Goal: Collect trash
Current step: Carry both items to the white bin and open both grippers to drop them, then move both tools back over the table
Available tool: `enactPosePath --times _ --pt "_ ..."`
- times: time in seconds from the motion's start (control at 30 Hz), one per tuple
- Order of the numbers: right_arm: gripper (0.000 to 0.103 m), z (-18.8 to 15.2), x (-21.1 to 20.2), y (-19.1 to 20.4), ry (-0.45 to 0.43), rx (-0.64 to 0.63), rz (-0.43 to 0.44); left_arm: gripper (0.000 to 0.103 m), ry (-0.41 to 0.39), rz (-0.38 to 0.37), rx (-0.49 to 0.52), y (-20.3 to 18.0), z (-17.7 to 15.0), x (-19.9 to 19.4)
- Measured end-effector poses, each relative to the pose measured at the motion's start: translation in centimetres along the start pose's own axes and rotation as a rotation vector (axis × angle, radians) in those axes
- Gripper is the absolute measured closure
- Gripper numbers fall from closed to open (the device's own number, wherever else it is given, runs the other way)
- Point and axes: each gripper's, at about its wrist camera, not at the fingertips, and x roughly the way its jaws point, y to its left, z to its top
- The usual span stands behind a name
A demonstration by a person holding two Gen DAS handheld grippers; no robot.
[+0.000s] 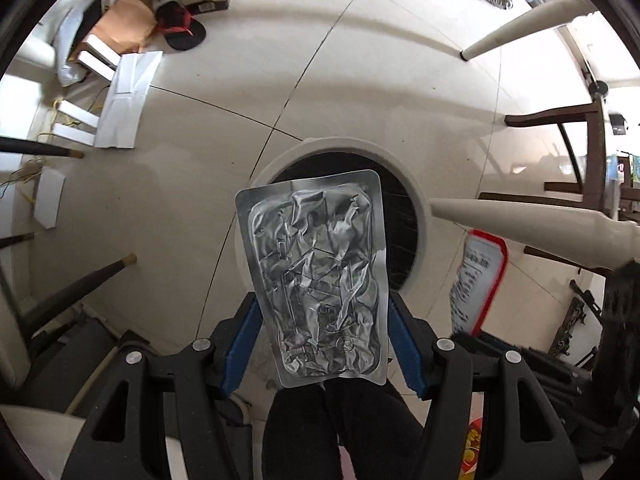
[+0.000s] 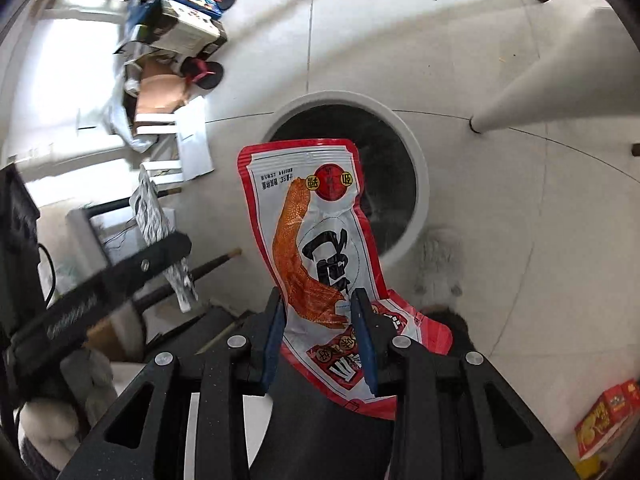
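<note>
Carrying trash to the bin (image 1: 420,216). Left gripper (image 1: 322,344) pinching the foil pouch (image 1: 316,276), right gripper (image 2: 320,316) pinching the red wrapper (image 2: 316,248), both hanging above the bin's mouth. Next, likely: centring over the opening, then spreading jaws, letting both drop inside.

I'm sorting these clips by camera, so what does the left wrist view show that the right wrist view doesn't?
Left only: the crinkled silver face of the foil pouch in the left gripper.
Right only: the printed front of the red snack wrapper in the right gripper, and small red boxes.
Both: the round white-rimmed bin below, and a black-and-red sandal.
</note>
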Motion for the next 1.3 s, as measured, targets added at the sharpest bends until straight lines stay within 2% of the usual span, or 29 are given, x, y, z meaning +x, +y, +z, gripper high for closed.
enactPosePath --times 0.07,0.13,0.23,0.3,0.37,0.47,0.57,0.63,0.7,0.97,1.17,1.3 --pt "0.068 1.6 2.0 -0.5 0.009 -0.005 -0.006 0.043 0.021 -0.008 -0.012 0.0 0.5 1.5" --pt "0.068 3.0 3.6 -1.3 0.025 -0.007 -0.006 0.043 0.052 -0.045 -0.034 0.4 0.8 2.7" --pt "0.065 4.7 6.2 -1.4 0.053 0.001 -0.001 0.039 0.063 -0.043 -0.047 0.7 0.9 3.7" --pt "0.064 5.3 7.1 -1.6 0.063 0.007 -0.009 0.014 0.064 -0.042 -0.054 0.7 0.9 3.8" --pt "0.063 5.6 7.6 -1.4 0.059 0.004 -0.004 0.007 0.057 -0.048 -0.067 0.8 0.7 3.5" --pt "0.048 5.6 7.5 -1.4 0.054 -0.006 -0.014 0.007 0.051 -0.014 -0.070 0.9 0.4 3.2" --pt "0.031 5.3 6.6 -1.2 0.029 -0.022 -0.087 0.007 0.028 0.081 -0.060 1.0 -0.5 2.0" --pt "0.006 4.9 5.6 -0.9 0.004 -0.031 -0.144 0.007 0.019 0.142 -0.061 1.3 -1.5 1.0" --pt "0.000 4.3 4.7 -0.5 -0.016 -0.047 -0.201 0.007 0.019 0.189 -0.063 1.6 -2.7 0.0" --pt "0.000 0.2 0.0 2.5 -0.092 -0.115 -0.306 0.007 -0.004 0.269 -0.090 2.4 -7.1 -5.9" --pt "0.000 -3.3 -6.0 5.5 -0.161 -0.153 -0.328 0.007 -0.051 0.289 -0.073 2.0 -10.0 -11.8" --pt "0.000 -5.6 -10.3 7.1 -0.169 -0.150 -0.310 0.007 -0.078 0.291 -0.069 1.3 -11.9 -16.4"
